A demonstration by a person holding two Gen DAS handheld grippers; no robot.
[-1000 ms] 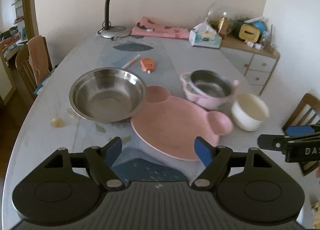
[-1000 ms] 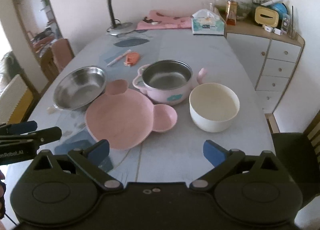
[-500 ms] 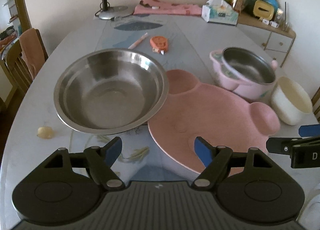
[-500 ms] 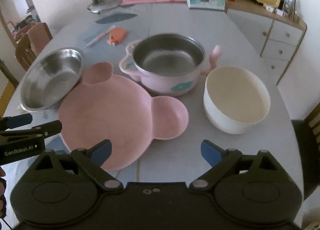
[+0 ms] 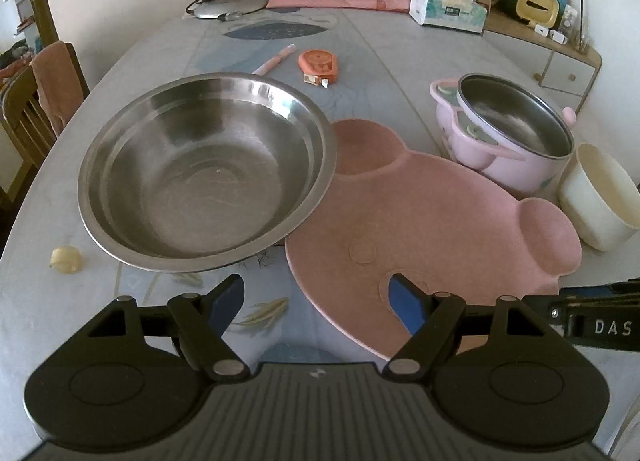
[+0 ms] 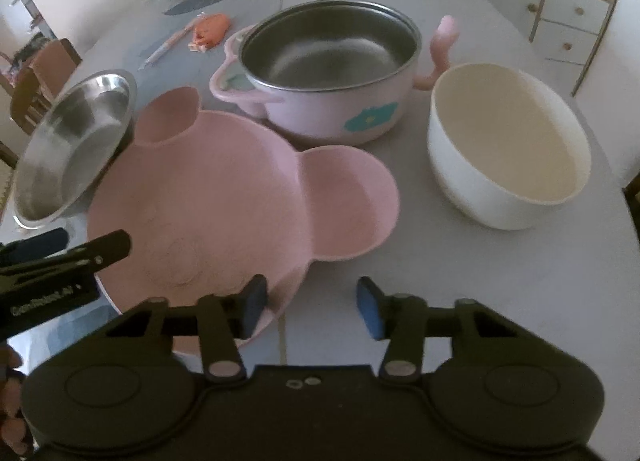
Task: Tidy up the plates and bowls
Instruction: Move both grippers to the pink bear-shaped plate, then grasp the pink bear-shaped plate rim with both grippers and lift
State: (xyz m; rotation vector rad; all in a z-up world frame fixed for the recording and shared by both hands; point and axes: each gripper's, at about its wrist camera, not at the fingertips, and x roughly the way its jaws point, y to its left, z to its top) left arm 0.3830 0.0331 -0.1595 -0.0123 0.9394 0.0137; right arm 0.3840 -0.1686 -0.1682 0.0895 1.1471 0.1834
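Both grippers straddle the plate point(image 6: 224, 197) rim for a two-sided lift. Left gripper point(image 5: 316, 297): jaws apart. Right gripper point(image 6: 312, 307): jaws apart, apparently not yet gripping. Steel bowl point(image 5: 206, 167) overlaps the plate.

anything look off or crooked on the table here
Yes: the steel bowl sits tilted, its right rim propped on an ear of the pink bear-shaped plate. A small yellowish scrap lies loose left of it.

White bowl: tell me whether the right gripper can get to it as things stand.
Probably yes. The right gripper is open, and only bare table lies between it and the white bowl. The pink plate sits off to its left.
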